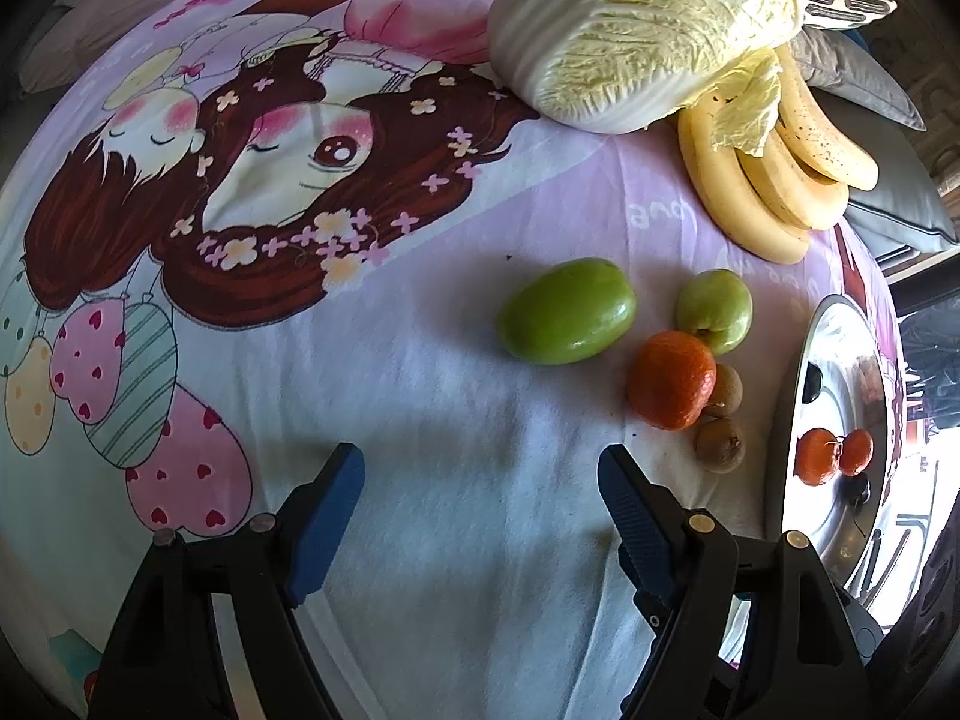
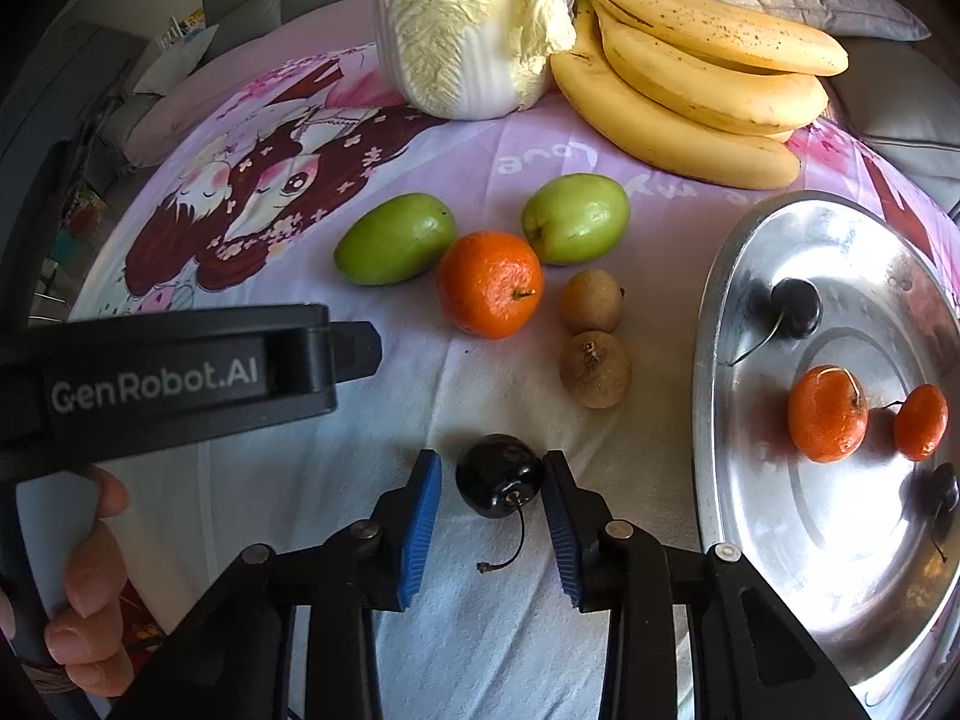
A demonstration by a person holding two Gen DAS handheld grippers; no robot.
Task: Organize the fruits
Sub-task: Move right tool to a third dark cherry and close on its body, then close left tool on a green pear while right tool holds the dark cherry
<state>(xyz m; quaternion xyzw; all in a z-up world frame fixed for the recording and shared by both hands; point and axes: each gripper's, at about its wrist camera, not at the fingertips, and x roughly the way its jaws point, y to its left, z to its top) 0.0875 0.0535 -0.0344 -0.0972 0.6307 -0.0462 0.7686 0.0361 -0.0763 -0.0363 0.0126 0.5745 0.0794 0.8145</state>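
– Dark and glossy, the fruit between your blue pads: which item is it?
– A cherry (image 2: 498,474), lying on the printed bedsheet (image 2: 480,396), stem trailing towards my camera. My right gripper (image 2: 492,471) brackets it. The right-hand pad (image 2: 558,516) is at its skin; a strip of cloth shows between the left-hand pad (image 2: 423,510) and the fruit. So the jaws are around it, not yet clamped.
– And your other tool?
– My left gripper (image 1: 480,468) hangs over bare sheet, jaws spread wide, nothing between them. In the right wrist view my hand (image 2: 90,570) wraps its black handle.
– Where is the sorted fruit?
– On the steel tray (image 2: 720,312), to the right of the cherry: two mandarins (image 2: 828,414) (image 2: 921,423) side by side, one dark cherry (image 2: 795,307) towards the far rim, another (image 2: 942,492) near the picture's right edge.
– And unsorted?
– Beyond the cherry, on the sheet: a mandarin (image 2: 489,284), two green fruits (image 2: 394,238) (image 2: 576,218) behind it, and two small brown fruits (image 2: 591,301) (image 2: 595,369) between the mandarin and the tray. Farther back, bananas (image 2: 690,60) lie against a napa cabbage (image 2: 468,30).
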